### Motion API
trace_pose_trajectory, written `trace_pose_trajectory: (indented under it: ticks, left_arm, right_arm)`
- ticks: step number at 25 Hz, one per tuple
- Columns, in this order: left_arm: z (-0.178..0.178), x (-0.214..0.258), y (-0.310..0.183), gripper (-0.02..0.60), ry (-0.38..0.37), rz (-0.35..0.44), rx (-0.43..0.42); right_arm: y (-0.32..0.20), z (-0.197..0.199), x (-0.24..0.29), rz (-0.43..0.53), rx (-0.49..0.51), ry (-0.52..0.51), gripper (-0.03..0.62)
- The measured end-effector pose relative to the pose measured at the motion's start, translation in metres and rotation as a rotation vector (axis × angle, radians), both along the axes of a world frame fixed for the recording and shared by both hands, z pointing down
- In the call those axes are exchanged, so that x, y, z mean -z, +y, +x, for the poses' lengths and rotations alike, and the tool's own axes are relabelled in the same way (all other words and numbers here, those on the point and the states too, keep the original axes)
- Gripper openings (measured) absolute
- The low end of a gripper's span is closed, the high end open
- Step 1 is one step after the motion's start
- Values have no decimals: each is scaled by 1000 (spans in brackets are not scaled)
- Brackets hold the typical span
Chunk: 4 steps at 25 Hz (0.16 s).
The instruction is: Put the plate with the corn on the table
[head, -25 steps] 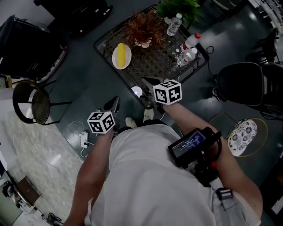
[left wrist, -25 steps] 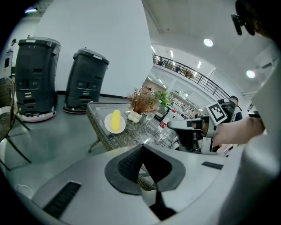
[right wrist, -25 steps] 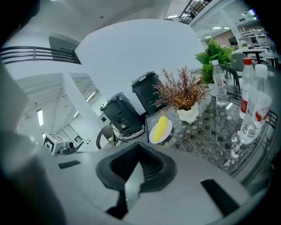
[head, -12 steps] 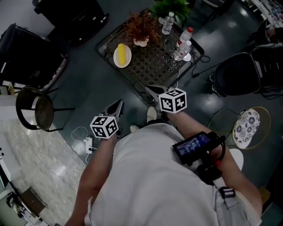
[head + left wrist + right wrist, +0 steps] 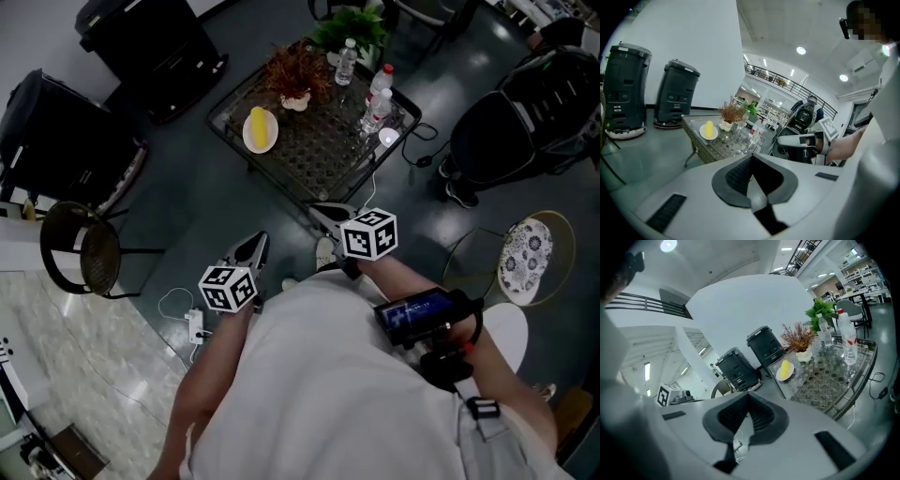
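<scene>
The white plate with a yellow corn cob lies on the left part of the glass-topped wicker table. It shows too in the left gripper view, as the plate, and in the right gripper view, as the plate. My left gripper is shut and empty, held over the floor well short of the table. My right gripper is also shut and empty, near the table's front edge. Both point toward the table.
Water bottles, a dried plant in a pot and a green plant stand on the table. A black office chair, a patterned round stool, a wire chair and dark machines surround it. A power strip lies on the floor.
The table and plate now sit higher and smaller in the head view, farther from both grippers. The grippers stay shut and empty.
</scene>
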State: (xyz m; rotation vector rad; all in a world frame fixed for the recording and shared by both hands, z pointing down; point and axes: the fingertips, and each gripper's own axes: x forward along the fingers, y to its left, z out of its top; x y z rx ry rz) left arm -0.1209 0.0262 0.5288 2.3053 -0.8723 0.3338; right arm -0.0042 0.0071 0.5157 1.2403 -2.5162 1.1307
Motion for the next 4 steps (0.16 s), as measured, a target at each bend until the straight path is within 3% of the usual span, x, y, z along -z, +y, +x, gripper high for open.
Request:
trace_pose_trajectory:
  ticks: [4]
  left_arm:
    - [-14,-2,14,8,-3,4,12]
  right_arm:
    - [16,-16,0,5,19,7,9]
